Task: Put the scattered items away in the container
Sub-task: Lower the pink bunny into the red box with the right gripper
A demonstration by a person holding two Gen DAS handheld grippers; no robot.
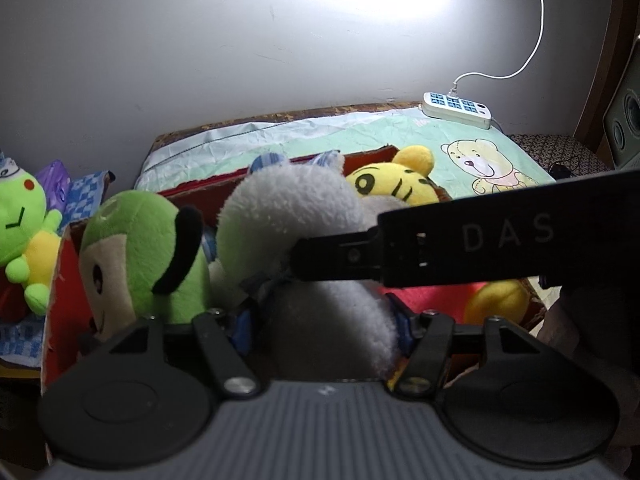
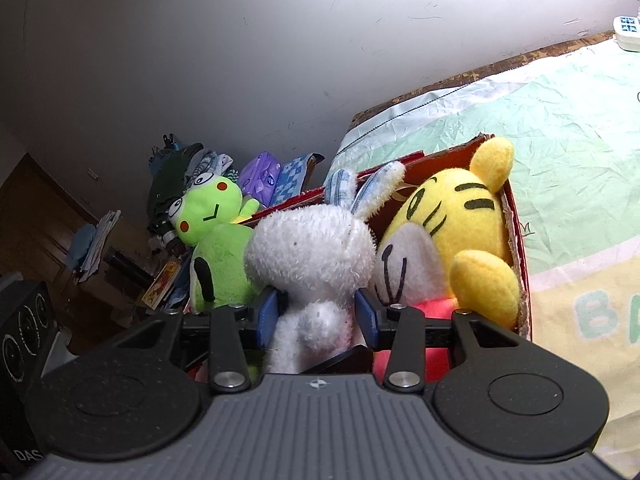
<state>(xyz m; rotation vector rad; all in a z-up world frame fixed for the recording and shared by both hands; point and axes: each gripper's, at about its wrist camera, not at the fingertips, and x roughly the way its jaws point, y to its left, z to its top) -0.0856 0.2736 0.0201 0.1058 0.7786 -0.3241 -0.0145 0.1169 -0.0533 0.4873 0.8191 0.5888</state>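
Note:
A white rabbit plush (image 1: 288, 208) (image 2: 308, 248) stands in the red cardboard box (image 1: 60, 264) (image 2: 516, 240), between a green monkey plush (image 1: 140, 248) (image 2: 220, 264) and a yellow tiger plush (image 1: 396, 184) (image 2: 452, 220). My right gripper (image 2: 318, 316) is shut on the rabbit's body, both blue pads pressing into the fur. One of its black fingers (image 1: 340, 256) crosses the left wrist view from the right. My left gripper (image 1: 322, 320) straddles the rabbit's lower body; its jaws stand open, with a gap at the left pad. A green frog plush (image 1: 24, 216) (image 2: 212, 208) lies outside the box, to its left.
The box sits on a bed sheet (image 1: 360, 128) (image 2: 560, 128) printed with a bear, against a grey wall. A white power strip (image 1: 456, 110) (image 2: 626, 28) lies at the sheet's far corner. A purple pack (image 1: 56, 184) (image 2: 260, 176) and clutter lie left of the bed.

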